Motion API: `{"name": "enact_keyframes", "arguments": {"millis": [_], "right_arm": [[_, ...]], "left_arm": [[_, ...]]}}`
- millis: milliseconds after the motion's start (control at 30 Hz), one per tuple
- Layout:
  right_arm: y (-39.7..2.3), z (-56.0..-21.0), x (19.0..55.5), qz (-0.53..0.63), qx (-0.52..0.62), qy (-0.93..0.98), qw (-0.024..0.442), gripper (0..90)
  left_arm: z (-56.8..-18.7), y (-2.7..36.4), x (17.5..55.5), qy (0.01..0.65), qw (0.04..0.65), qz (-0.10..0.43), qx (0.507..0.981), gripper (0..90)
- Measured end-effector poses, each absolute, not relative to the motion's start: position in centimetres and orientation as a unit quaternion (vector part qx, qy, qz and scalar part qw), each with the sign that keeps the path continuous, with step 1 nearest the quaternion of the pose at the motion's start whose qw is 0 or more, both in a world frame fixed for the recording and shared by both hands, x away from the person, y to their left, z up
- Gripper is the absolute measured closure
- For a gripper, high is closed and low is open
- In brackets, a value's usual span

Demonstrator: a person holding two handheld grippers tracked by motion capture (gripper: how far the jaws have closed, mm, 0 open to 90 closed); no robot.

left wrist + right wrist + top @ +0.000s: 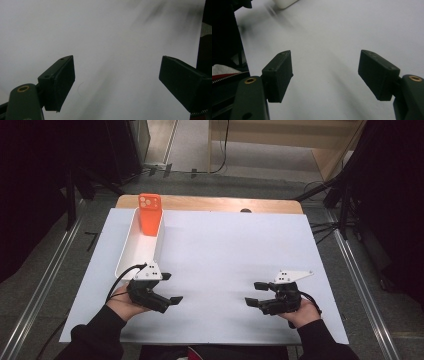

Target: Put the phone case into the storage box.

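An orange phone leans upright at the far end of a long white tray on the left of the white table cover. My left gripper rests in a hand just in front of the tray's near end, jaws pointing right and open. In the left gripper view, the left gripper has only white surface between its pads. My right gripper lies at the front right, pointing left toward the other one, open. The right gripper view shows the right gripper with nothing between its pads, and a corner of the tray at the top.
A wooden table edge runs behind the white cover, with a small dark knob on it. Stand legs and cables flank the table on the floor. Metal rails run along both sides.
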State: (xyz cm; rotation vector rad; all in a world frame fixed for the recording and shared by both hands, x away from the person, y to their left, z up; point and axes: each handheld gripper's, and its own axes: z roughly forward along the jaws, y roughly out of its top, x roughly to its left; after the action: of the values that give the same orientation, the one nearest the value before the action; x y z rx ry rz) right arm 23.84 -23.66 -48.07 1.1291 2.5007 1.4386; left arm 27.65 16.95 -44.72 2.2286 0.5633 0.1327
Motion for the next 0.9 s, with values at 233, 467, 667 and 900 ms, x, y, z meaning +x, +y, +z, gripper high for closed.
{"name": "enact_keyframes", "arguments": {"millis": [233,467,667,900], "right_arm": [[-23.6,-48.1,23.9,0.465,0.362,0.808,0.021,26.7],[-23.6,-48.2,23.9,0.465,0.362,0.808,0.021,26.7],[-23.5,-48.2,23.9,0.465,0.361,0.808,0.020,26.7],[-23.5,-48.2,24.0,0.465,0.362,0.808,0.019,26.7]], "left_arm": [[-45.0,17.0,27.0,0.219,0.403,0.045,0.888,13.2],[-45.4,17.5,26.5,0.214,0.404,0.043,0.888,13.3],[-45.6,17.6,25.9,0.203,0.403,0.040,0.892,14.7],[-45.7,17.5,25.9,0.198,0.400,0.038,0.894,14.8]]}}
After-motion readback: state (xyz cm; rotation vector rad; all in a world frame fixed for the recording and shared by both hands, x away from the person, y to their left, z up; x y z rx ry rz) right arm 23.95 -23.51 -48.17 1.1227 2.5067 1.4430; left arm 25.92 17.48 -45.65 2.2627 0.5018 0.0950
